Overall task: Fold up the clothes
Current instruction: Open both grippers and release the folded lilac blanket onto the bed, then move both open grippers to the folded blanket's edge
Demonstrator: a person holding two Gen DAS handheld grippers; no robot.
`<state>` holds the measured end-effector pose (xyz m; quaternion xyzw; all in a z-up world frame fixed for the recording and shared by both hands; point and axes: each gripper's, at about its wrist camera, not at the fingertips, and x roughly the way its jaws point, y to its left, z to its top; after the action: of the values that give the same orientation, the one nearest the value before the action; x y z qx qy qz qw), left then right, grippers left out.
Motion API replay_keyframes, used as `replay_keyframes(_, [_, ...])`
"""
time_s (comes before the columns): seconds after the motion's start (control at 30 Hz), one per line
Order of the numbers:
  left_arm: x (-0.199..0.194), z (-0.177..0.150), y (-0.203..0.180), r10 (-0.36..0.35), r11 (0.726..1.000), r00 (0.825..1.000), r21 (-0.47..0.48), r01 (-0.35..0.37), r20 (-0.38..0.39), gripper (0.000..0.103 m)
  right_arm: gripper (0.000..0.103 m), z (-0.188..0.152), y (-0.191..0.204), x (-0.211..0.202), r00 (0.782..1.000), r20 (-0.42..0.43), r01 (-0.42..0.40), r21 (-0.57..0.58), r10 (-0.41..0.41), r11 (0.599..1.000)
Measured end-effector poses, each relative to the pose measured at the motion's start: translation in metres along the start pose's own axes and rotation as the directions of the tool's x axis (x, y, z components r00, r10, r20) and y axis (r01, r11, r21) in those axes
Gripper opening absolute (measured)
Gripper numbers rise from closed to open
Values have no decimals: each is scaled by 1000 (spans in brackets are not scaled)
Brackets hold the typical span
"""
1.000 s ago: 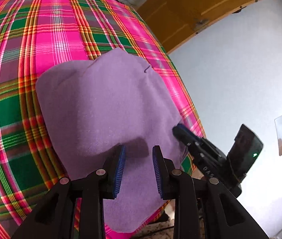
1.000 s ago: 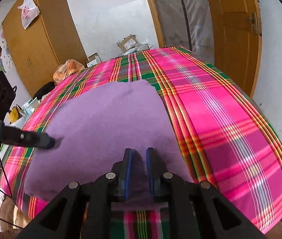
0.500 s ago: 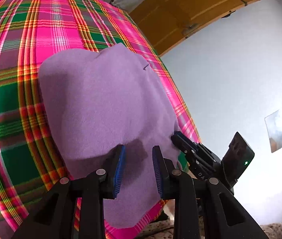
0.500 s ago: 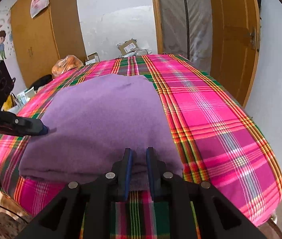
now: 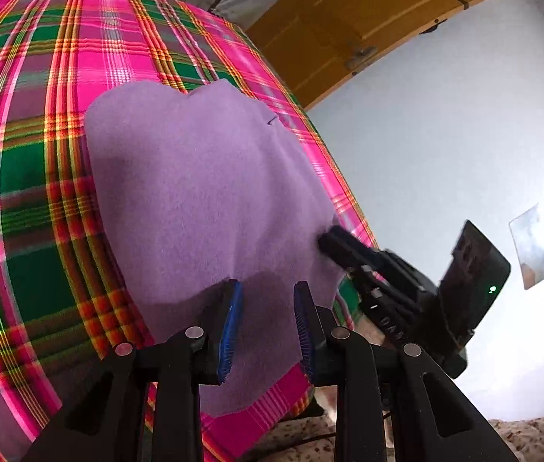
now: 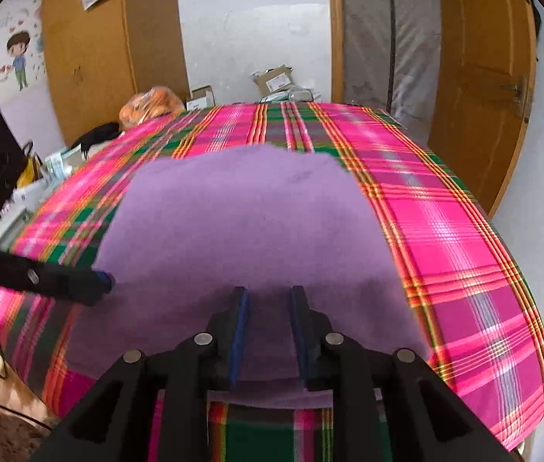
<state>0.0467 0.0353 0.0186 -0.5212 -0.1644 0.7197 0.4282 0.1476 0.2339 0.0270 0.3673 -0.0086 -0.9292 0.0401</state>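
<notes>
While both tools hang over the purple cloth (image 5: pixel 202 200), I note it lies spread flat on the pink and green plaid cover (image 5: pixel 22 192), near that cover's front edge. My left gripper (image 5: pixel 268 319) has its blue pads (image 5: pixel 231 323) parted by a moderate gap above the cloth's near corner; the cloth shows between them but nothing is pinched, and I cannot tell whether the tips touch it. My right gripper (image 6: pixel 268 331) sits over the cloth's near hem, its jaws opening, pads standing clear either side of the fabric with no fold gripped. From the right wrist view the left tool's tip comes in at the cloth's left edge. Beyond the cloth, a wooden door (image 6: pixel 479 77).
</notes>
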Motion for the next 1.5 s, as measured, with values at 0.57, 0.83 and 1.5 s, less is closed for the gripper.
replay_keyframes(0.57, [-2, -9, 16, -62, 998, 998, -23, 62, 6, 28, 23, -29, 13, -14, 997, 50, 59, -56, -57, 997])
replay_keyframes(0.83, [-6, -17, 19, -71, 997, 997, -36, 70, -8, 28, 23, -14, 10, -22, 999, -33, 27, -93, -30, 995])
replay_keyframes(1.5, [1, 82, 12, 247, 968, 968, -46, -245, 35, 29, 24, 76, -51, 62, 992, -111, -56, 27, 58, 998])
